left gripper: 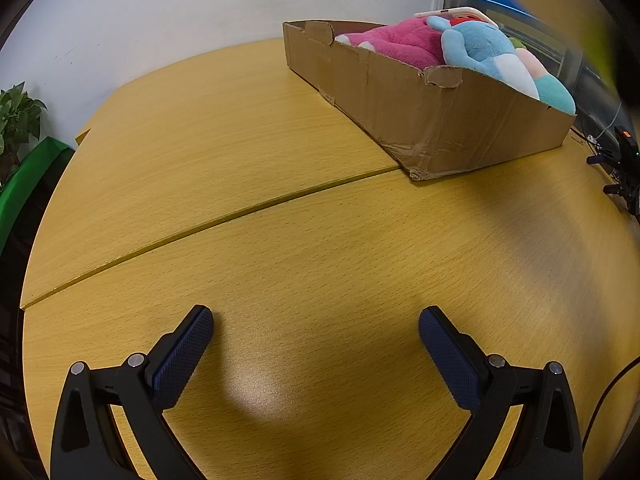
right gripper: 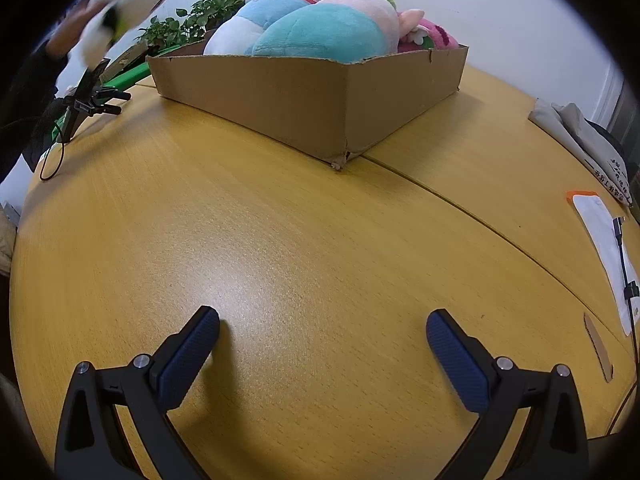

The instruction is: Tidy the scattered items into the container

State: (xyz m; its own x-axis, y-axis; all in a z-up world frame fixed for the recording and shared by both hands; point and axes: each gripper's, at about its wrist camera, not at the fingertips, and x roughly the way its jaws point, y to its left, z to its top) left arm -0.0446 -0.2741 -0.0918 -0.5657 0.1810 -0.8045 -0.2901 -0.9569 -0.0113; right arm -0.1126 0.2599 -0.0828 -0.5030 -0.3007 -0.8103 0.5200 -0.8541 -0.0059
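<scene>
Both tongs spread wide over bare worktop, plush toys piled in the cardboard box.

Left tongs (left gripper: 316,322) hang just above the wooden worktop (left gripper: 280,240) with their blue-padded fingers far apart and nothing between them; right tongs (right gripper: 323,326) sit the same way, spread and holding nothing. A cardboard box (left gripper: 440,120) rests on the worktop well ahead of both, across a seam between two tabletop panels. Inside it, rising above the rim, lie a pink plush toy (left gripper: 400,42), a blue plush toy (left gripper: 476,46) leaning on the pink one, and a teal plush toy (right gripper: 320,34) against the near wall in the right wrist view. A potted plant (right gripper: 192,20) stands behind the box, and a white sheet (right gripper: 604,252) lies at the worktop's right edge.
</scene>
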